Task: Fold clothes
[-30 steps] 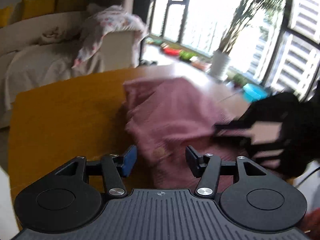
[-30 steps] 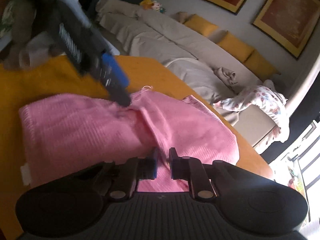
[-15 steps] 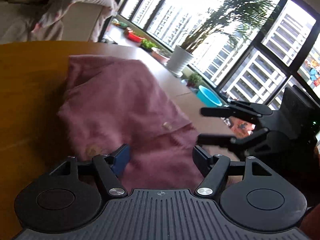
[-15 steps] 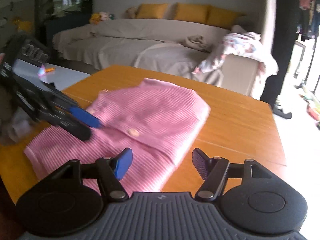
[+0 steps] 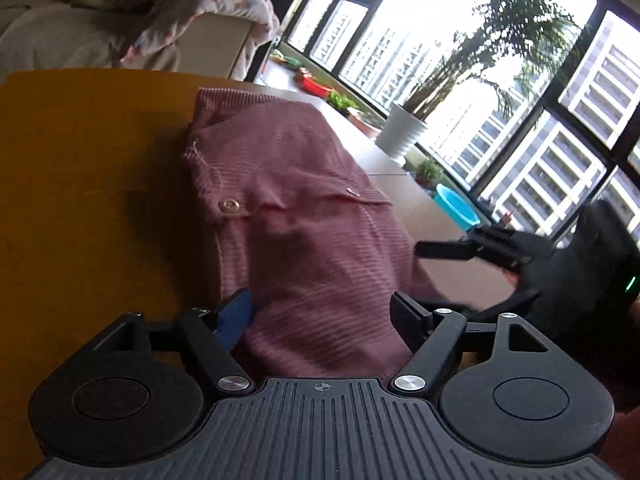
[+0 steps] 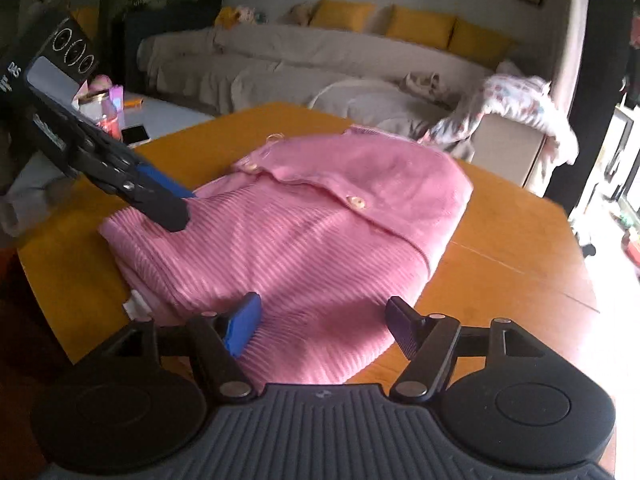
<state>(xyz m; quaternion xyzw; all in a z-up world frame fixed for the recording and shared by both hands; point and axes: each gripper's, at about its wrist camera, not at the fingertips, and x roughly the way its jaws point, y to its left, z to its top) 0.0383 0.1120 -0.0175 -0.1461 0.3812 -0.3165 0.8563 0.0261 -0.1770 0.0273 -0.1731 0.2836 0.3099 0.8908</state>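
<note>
The pink cardigan (image 6: pixel 320 220) lies folded on the wooden table (image 6: pixel 500 240), bare wood along its far and right edges. My left gripper (image 5: pixel 324 312) and right gripper (image 6: pixel 324 320) straddle its near hem — jaws opening, pinching nothing — the couch (image 6: pixel 280 64) beyond.

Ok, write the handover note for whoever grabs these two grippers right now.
Left gripper: jaws opening, straddling the near edge of the pink cardigan; pads not pressing on it.
Right gripper: jaws opening too, over the cardigan's near edge, nothing gripped.
Cardigan: lying folded into a compact bundle on the wooden table, buttons facing up, a white label sticking out at one corner.
Done: the garment looks folded and released.
Left: probably only squaring up the edges, or one more fold if a smaller bundle is wanted. No other clothes show on the table.
</note>
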